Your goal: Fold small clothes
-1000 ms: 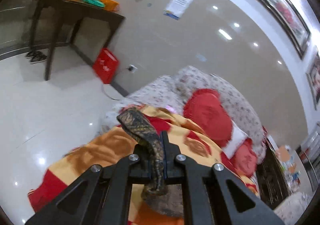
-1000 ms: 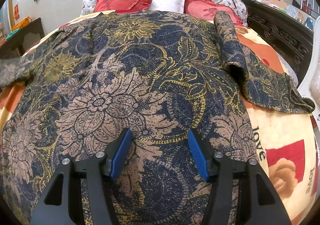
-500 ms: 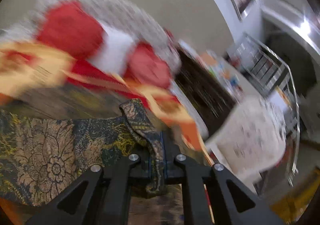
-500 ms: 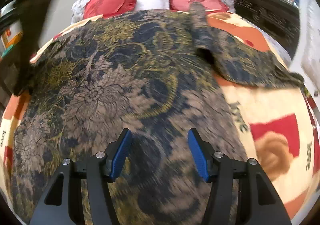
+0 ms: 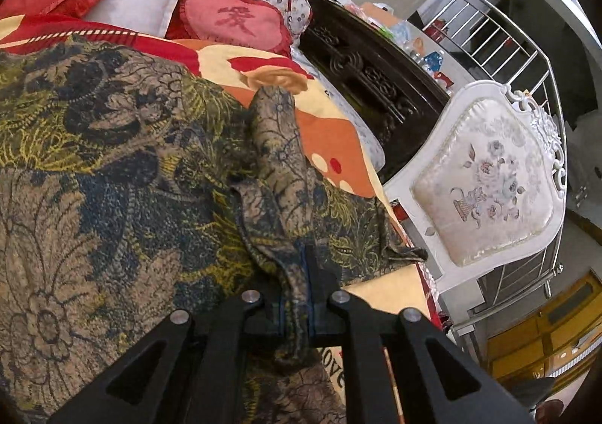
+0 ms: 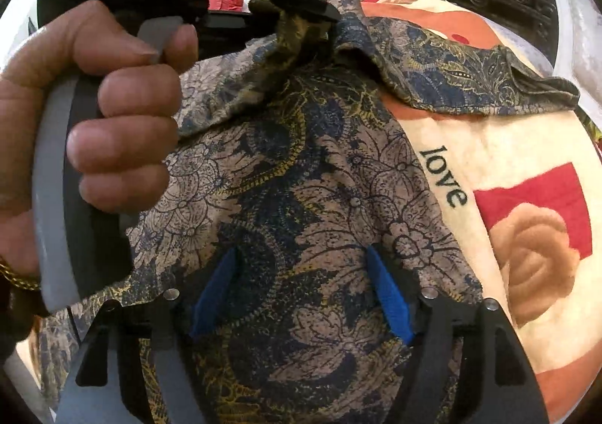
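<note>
Folding the sleeve across the patterned garment [image 5: 113, 160] on the bed [image 6: 526, 145].
Our left gripper [image 5: 295, 296] clamps the sleeve [image 5: 278, 145], running up-frame; our right gripper [image 6: 301, 292], jaws opening, hovers empty over lower-centre cloth.

We look down close along each tool at the bed [image 5: 338, 130]. Both views share the patterned garment [image 6: 301, 198] and the carved dark headboard [image 5: 376, 85] at upper right.
</note>
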The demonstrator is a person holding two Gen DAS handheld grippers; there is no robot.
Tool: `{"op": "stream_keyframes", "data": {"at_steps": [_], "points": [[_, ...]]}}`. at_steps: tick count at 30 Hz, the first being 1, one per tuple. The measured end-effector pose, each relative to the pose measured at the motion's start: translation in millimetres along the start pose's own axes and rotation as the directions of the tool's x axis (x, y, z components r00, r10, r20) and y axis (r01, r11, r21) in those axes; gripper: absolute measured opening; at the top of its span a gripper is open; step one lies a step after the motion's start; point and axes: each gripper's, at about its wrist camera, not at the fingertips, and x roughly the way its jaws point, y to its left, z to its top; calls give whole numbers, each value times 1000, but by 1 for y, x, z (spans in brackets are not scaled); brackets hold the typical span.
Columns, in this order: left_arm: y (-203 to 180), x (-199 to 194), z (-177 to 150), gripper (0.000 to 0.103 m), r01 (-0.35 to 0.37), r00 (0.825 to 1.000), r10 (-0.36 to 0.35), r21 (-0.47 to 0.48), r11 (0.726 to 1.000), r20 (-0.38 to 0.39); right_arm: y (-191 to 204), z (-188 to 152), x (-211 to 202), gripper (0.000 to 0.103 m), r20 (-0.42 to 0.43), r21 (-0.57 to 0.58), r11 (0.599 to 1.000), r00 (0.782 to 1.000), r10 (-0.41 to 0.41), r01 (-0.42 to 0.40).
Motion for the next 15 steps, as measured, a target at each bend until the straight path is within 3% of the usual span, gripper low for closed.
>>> {"op": "stream_keyframes", "data": {"at_steps": [4, 7, 9, 10, 11, 15], "points": [[-5, 12, 2, 7, 12, 1000, -12, -6, 1000, -15, 0, -2, 0, 79, 1, -3, 1000, 1000, -2, 2], [2, 22, -1, 16, -31, 996, 29, -22, 999, -83, 0, -4, 0, 79, 1, -12, 1000, 1000, -12, 12], [5, 14, -1, 36, -23, 996, 20, -40, 999, -82, 1, -6, -1, 80, 1, -18, 1000, 1000, -18, 18], [6, 4, -2, 56, -30, 997, 27, -41, 999, -73, 1, -6, -1, 80, 0, -17, 1000, 1000, -17, 17], [4, -7, -5, 66, -37, 998, 35, -29, 999, -54, 2, -6, -2, 80, -1, -13, 1000, 1000, -14, 14], [13, -60, -15, 68, -108, 994, 107, 35, 994, 22, -2, -3, -3, 80, -20, 13, 1000, 1000, 12, -12]]}}
